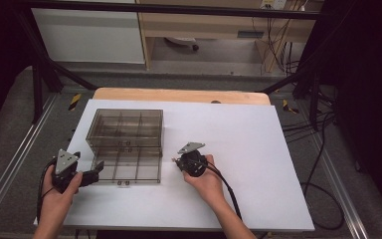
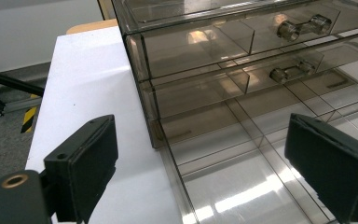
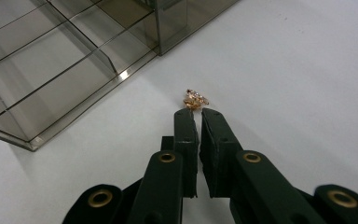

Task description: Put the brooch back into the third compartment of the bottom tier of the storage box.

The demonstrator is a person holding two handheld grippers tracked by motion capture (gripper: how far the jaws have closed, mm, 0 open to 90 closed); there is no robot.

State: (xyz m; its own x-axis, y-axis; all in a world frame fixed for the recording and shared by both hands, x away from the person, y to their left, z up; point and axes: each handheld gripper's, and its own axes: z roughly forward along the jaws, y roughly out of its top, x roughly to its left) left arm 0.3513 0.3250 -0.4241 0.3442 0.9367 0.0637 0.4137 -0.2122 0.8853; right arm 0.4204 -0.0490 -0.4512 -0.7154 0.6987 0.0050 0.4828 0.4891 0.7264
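- A small gold trinket (image 3: 196, 99) is sitting at the tips of the right gripper (image 3: 196, 113), which is holding its jaws pressed almost together; the piece is showing just past the tips, and whether they are pinching an edge of it is hard to tell.
- It is hovering over or lying on the white board (image 1: 238, 149), just right of the smoky clear drawer box (image 1: 126, 137) and near that box's front right corner.
- The box's lowest drawer (image 3: 51, 79) is standing pulled out toward the person, its divided compartments lying open to the left of the trinket.
- The left gripper (image 1: 93, 175) is waiting at the drawer's near left corner with its jaws spread wide, one pad (image 2: 86, 161) over the board and the other (image 2: 328, 163) over the drawer.
- Two upper drawers with knob handles (image 2: 303, 27) are staying shut above.
- A wooden tabletop edge (image 1: 179, 94) is showing beyond the board.
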